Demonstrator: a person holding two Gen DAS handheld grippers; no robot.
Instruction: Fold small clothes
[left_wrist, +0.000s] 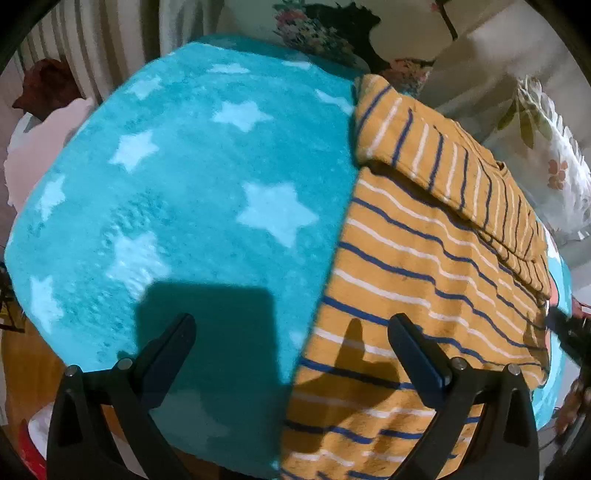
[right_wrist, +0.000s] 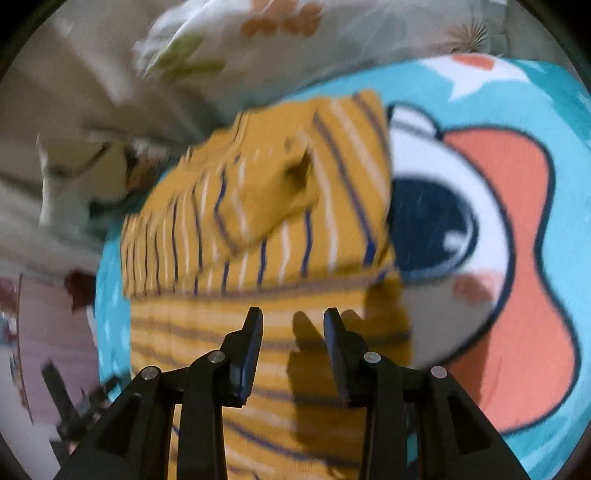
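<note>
While the striped shirt (left_wrist: 424, 266) lies part-folded on the right of the blanket (left_wrist: 192, 177), the left claw (left_wrist: 291, 325) gapes empty and the right claw (right_wrist: 293, 317), half open, grips nothing; a one-layer pinch could undo the far fold (left_wrist: 454, 170).

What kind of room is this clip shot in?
Probably a bedroom: a teal star-print fleece blanket serves as the folding surface, a floral pillow lies beside it, and a striped curtain hangs behind.

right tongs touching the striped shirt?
Apart. Right wrist view: the right tongs stand open above the striped shirt, their shadow cast separately on the cloth, nothing between the fingers.
</note>
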